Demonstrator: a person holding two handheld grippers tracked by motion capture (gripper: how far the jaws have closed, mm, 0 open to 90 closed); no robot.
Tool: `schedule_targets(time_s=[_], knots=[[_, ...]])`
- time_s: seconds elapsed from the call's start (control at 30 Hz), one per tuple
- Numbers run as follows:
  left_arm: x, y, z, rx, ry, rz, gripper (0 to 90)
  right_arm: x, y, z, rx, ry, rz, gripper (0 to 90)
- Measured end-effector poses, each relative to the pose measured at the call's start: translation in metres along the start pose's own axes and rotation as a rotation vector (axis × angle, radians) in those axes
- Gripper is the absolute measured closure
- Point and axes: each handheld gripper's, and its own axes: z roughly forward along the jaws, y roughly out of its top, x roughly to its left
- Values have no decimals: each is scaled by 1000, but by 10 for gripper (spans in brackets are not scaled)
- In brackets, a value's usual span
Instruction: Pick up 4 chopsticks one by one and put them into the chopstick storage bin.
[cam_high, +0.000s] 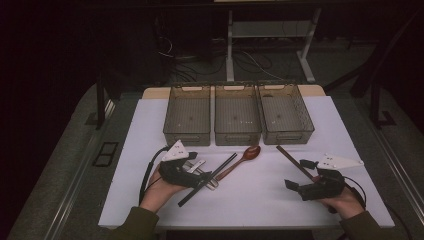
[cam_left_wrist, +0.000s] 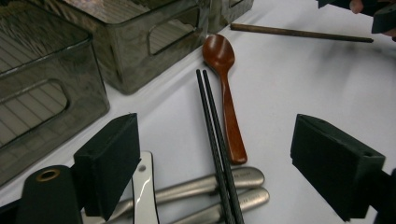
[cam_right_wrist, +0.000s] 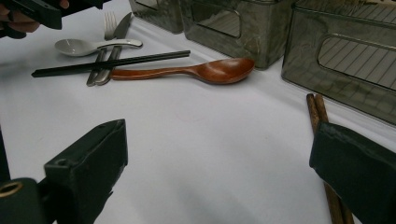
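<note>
Step in hand: I bring the left tongs (cam_left_wrist: 215, 158) down over the black chopsticks (cam_left_wrist: 217, 149) that lie across the steel cutlery handles (cam_left_wrist: 210, 186) on the table (cam_left_wrist: 317, 88).
Left tongs state: wide apart, nothing gripped; the chopsticks pass between the jaws untouched.
Right tongs (cam_right_wrist: 219, 172) state: wide apart, empty, beside the brown chopsticks (cam_right_wrist: 317, 112).
Technique: I judge that both black sticks should be centred between the pads, closing squarely across them, so neither rolls off the handles.
Hazard: the white spoon (cam_right_wrist: 77, 45) and wooden spoon (cam_left_wrist: 226, 93) lie close; I keep the pads clear.
Destination: likely one of three grey bins (cam_high: 237, 120).
Writing: faint stamp on the steel handles, unreadable.
</note>
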Motion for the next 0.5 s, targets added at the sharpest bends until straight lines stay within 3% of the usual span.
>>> schedule_targets(time_s=[0.2,0.5], knots=[[-1,6,10,6,7,-4,214,0,0,0,1,1,0,38],[-5,3,15,49,11,-3,484,0,0,1,1,7,-8,38]])
